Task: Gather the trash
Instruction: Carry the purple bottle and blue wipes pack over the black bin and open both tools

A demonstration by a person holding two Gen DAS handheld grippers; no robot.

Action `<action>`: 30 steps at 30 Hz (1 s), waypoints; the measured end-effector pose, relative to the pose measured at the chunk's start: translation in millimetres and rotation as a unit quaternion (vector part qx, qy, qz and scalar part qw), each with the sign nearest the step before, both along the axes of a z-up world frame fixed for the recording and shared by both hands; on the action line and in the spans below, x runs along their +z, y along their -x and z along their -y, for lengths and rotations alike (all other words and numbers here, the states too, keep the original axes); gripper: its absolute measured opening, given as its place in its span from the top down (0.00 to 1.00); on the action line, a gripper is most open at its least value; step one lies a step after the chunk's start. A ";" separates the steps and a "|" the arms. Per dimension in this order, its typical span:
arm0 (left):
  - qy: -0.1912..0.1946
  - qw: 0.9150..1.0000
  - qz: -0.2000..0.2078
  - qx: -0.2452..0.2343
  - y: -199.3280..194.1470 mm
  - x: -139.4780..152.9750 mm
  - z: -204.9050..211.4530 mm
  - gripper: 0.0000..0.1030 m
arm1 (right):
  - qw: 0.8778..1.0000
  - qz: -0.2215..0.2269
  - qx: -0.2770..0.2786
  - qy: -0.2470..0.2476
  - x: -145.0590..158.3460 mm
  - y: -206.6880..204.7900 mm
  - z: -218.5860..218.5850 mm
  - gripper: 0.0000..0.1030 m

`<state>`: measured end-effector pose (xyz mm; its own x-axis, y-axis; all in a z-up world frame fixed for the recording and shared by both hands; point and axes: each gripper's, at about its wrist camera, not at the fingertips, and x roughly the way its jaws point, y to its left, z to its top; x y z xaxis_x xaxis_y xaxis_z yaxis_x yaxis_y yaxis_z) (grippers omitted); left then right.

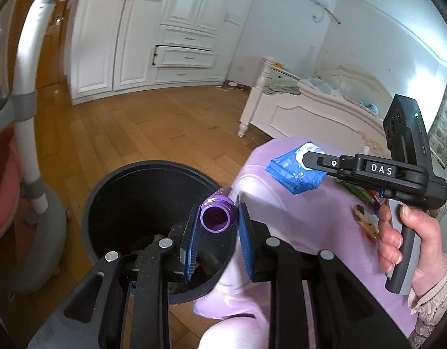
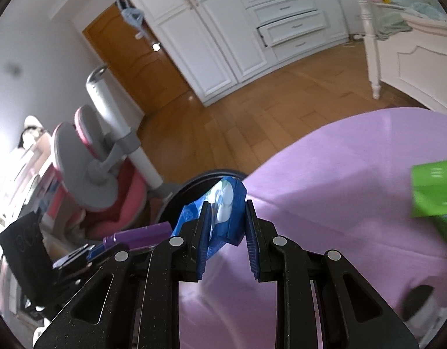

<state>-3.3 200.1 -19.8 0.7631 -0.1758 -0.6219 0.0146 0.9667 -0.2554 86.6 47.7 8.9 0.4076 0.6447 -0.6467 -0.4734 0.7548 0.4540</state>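
My left gripper (image 1: 219,225) holds a purple bottle (image 1: 216,213) by its open neck, above the near rim of a black trash bin (image 1: 113,186). The bottle also shows in the right wrist view (image 2: 139,235). My right gripper (image 2: 226,218) is shut on a blue wet-wipe packet (image 2: 223,203), held over the edge of the purple-covered table (image 2: 354,174) near the bin rim (image 2: 194,183). In the left wrist view the packet (image 1: 293,171) hangs from the right gripper's (image 1: 306,160) tip.
A green box (image 2: 435,189) and other wrappers (image 1: 366,224) lie on the table. A pink and grey chair (image 2: 101,180) stands left of the bin. A white wardrobe (image 1: 165,29) and a bed (image 1: 310,107) stand across the wooden floor.
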 end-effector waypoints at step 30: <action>0.036 0.997 -0.030 0.057 2.6 -32.9 -36.3 0.75 | 0.997 -0.040 0.047 0.045 -48.5 -9.6 -99.4 0.77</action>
